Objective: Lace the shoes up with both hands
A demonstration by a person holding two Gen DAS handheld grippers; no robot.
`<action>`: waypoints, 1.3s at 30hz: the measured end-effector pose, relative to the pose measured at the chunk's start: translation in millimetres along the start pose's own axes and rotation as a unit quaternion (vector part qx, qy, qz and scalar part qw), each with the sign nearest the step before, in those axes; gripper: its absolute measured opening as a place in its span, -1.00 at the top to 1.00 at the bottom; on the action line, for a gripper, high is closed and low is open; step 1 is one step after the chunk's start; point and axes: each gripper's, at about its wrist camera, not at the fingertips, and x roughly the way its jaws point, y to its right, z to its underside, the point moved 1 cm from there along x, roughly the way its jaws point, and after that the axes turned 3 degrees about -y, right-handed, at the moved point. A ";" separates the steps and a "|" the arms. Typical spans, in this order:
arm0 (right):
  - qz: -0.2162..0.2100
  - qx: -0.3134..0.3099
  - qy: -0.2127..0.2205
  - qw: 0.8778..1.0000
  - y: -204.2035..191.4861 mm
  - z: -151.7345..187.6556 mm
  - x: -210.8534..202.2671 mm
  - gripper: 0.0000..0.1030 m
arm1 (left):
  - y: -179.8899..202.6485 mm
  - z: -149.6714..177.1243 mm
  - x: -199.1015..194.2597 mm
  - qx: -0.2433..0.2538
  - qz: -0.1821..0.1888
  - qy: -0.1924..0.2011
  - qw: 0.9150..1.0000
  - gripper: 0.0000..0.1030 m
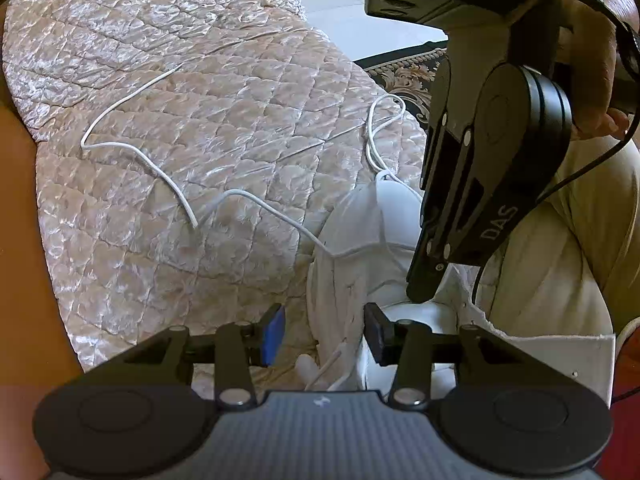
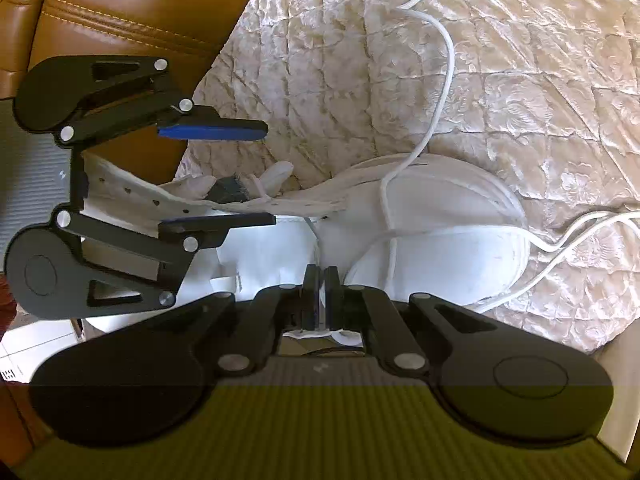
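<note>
Where it lies on the quilted cover (image 2: 540, 92), the white shoe (image 2: 440, 248) looks soft, its lace (image 1: 132, 148) trailing loose. Left gripper (image 1: 324, 334) spread beside the eyelet flap (image 2: 168, 200); right gripper (image 2: 321, 300) pressed together — possibly pinching shoe fabric, hidden beneath.

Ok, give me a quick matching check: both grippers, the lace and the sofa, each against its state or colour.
Things:
1. left gripper
2. right gripper
3. lace
4. sofa

States:
a. brown leather
b. shut
c. open
d. white, lying loose across the quilted cover

Pairs: 1-c, 2-b, 3-d, 4-a.
</note>
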 end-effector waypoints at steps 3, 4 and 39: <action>0.003 -0.001 0.001 1.000 -1.0 0.9 0.2 0.91 | -2.6 2.3 -0.6 0.002 0.000 0.001 1.000 0.05; 0.004 -0.001 0.001 1.000 -1.3 1.0 0.0 0.91 | -2.6 2.5 -0.6 0.002 0.000 0.001 1.000 0.05; 0.098 -0.159 0.232 0.955 -35.7 64.1 13.5 0.90 | -81.2 3.0 7.7 -0.140 0.120 0.015 0.983 0.00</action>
